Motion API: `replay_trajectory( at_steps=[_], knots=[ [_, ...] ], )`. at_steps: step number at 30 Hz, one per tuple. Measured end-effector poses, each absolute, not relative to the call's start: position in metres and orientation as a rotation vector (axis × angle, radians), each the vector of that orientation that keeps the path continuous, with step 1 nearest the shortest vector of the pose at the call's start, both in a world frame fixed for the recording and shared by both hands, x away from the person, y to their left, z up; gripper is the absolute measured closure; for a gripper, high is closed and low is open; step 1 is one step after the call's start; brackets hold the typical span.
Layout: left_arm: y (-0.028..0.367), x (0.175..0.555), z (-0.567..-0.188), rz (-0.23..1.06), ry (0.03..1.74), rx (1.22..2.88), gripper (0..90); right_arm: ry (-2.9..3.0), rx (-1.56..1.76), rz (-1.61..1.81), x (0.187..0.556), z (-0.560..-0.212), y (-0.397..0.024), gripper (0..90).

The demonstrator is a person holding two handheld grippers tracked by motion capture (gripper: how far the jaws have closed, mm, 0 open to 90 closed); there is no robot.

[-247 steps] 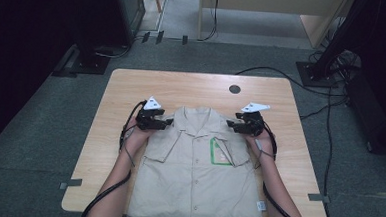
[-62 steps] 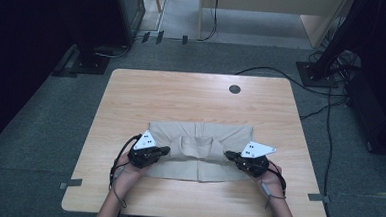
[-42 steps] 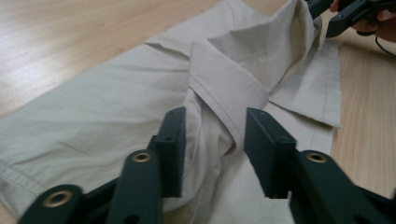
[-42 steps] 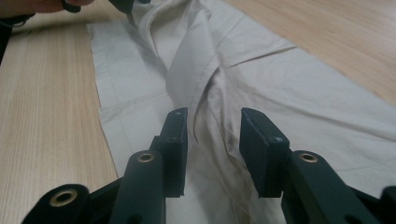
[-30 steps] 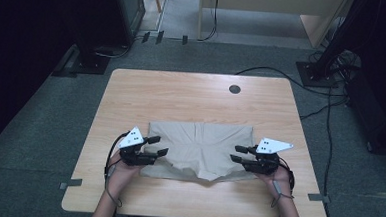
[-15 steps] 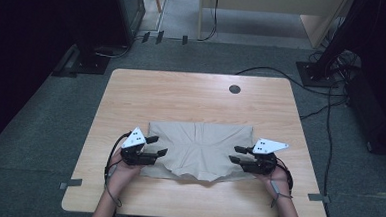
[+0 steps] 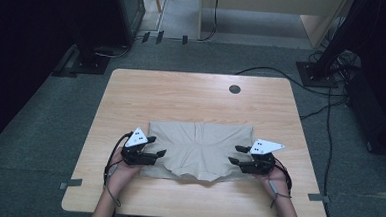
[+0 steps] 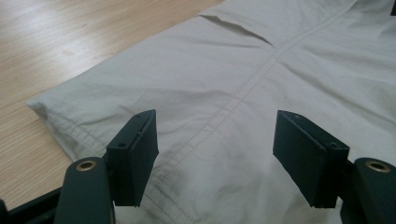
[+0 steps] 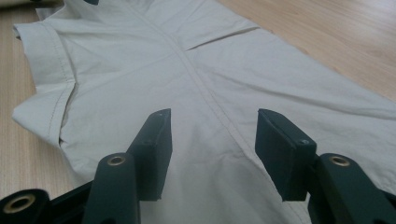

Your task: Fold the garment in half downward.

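Two grippers: one in each hand, both low over the folded shirt (image 7: pixel 199 150) near the desk's (image 7: pixel 191 96) front edge.
Shirt: beige, folded into a wide band, lying flat across the middle of the desk's near half, its front hem ragged and close to the front edge.
Left gripper (image 7: pixel 158 145): at the shirt's left end, pointing inward toward the right; its jaws have just been opening and stand wide apart over the cloth, nothing pinched between them, a seam running under the gap.
Right gripper (image 7: pixel 237 155): at the shirt's right end, pointing inward toward the left; its jaws have just been opening too, parted above the fabric with no cloth caught.
Forearms: both come in from the desk's front edge, angled slightly outward, wrists level, hands wrapped behind the gripper bodies.
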State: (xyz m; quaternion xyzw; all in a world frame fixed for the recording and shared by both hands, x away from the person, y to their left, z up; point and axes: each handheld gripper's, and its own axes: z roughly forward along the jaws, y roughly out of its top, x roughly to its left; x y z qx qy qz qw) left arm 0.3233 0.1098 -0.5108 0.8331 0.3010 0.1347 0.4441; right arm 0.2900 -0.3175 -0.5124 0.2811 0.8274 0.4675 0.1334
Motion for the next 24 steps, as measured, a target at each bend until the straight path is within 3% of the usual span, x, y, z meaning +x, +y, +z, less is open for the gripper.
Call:
replay_trajectory(
  at_steps=[24],
  knots=[
    [0.110, 0.327, -0.520, 0.343, 0.766, 2.164, 30.7, 2.456, 0.865, 1.248, 0.296, -0.524, -0.312, 40.0]
  ],
)
